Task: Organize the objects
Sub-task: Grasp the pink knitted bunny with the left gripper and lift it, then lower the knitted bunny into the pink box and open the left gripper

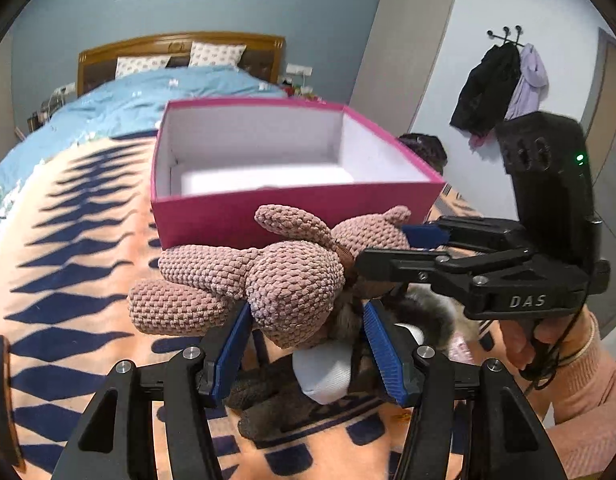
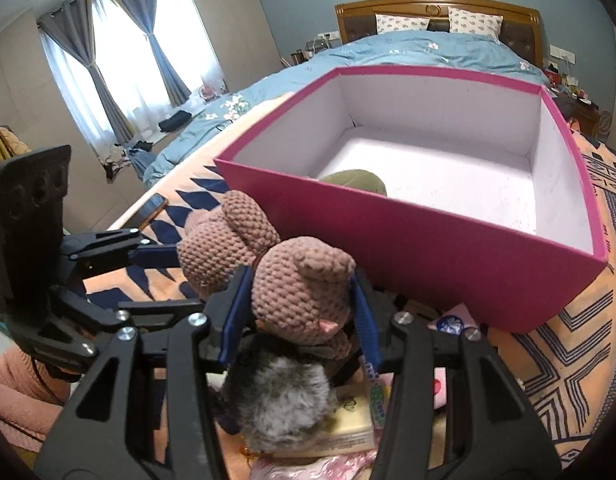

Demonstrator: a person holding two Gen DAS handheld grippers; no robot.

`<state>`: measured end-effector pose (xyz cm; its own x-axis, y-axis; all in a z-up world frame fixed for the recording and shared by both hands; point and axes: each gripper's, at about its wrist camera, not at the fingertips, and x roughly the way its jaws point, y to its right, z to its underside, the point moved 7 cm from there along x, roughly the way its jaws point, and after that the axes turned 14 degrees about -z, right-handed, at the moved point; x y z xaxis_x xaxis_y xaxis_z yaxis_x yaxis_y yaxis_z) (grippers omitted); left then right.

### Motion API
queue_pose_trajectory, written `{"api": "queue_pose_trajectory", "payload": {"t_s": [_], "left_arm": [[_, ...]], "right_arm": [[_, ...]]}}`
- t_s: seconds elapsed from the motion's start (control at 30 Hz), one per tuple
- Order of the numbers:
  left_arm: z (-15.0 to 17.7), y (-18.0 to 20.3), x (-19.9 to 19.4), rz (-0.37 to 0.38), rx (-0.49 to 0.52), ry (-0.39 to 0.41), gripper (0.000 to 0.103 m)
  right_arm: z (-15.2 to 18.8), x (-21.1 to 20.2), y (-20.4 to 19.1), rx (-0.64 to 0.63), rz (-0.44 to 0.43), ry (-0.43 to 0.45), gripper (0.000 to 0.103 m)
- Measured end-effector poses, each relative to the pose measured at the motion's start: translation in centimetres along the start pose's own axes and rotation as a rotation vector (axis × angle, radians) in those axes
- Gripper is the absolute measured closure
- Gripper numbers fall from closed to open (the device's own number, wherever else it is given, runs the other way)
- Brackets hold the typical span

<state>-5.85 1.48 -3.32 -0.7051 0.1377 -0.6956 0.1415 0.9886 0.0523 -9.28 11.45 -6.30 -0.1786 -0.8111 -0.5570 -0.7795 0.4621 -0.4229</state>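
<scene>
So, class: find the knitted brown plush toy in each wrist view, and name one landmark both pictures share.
Left wrist view: the knitted brown plush toy sits centre, just below the middle, in front of the pink box.
Right wrist view: the toy sits centre-left, below the middle, against the box's near wall.
Shared landmark: the wooden headboard beyond the box.
</scene>
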Motion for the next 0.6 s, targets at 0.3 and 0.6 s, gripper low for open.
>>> {"api": "queue_pose_trajectory", "payload": {"t_s": [0.3, 0.6], "left_arm": [[-2.1, 0.4, -2.2, -0.003, 0.024, 0.077, 0.044], [-5.0, 0.9, -4.0, 0.024, 0.028, 0.131, 0.044]], "right_arm": [[-1.3, -2.6, -1.5, -0.045, -0.007, 0.051, 0.052], [-3.9, -5.4, -2.5, -0.089, 0.008, 0.118, 0.052]]}}
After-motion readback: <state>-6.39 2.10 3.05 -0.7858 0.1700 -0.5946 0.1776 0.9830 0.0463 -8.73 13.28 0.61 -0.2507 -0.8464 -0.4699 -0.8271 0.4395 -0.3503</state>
